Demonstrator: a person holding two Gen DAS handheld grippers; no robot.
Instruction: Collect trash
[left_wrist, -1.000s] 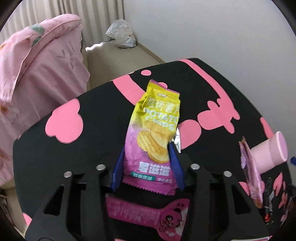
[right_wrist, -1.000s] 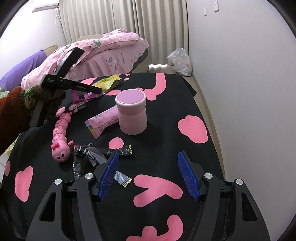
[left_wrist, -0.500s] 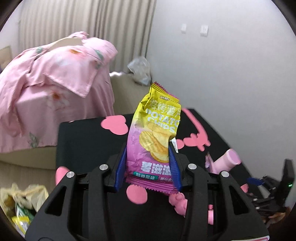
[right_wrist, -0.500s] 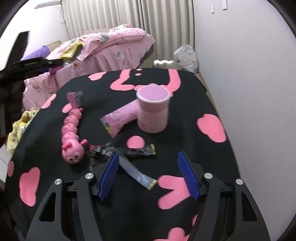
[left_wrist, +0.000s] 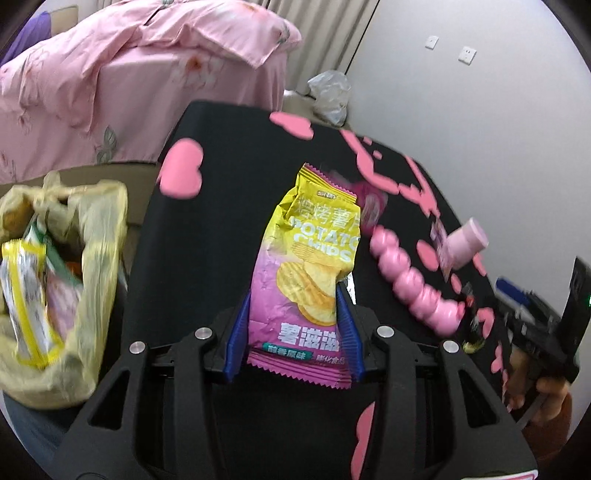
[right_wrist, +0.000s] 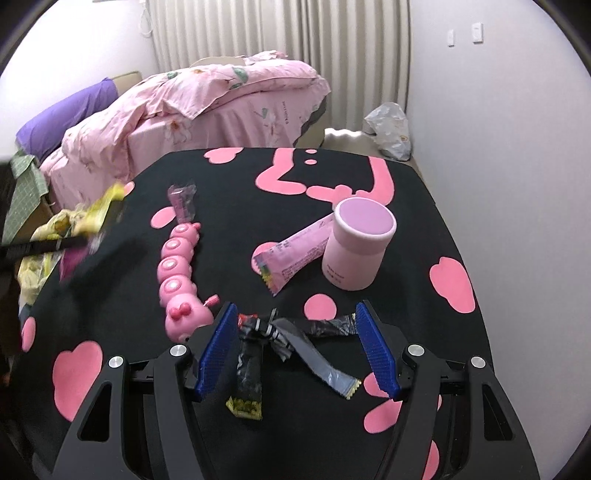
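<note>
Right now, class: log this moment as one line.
left claw: shut on chip bag | right claw: open over black wrappers | trash bag: beside table

Left gripper (left_wrist: 293, 317) was clamped, blue-padded fingers (left_wrist: 238, 332) close together. Right gripper (right_wrist: 295, 347) stood with jaws spread wide, pointed downward.

Chip bag (left_wrist: 306, 273): "POTATO CHIPS" in white capitals on the yellow upper half; Chinese characters above and on the purple lower half.
</note>
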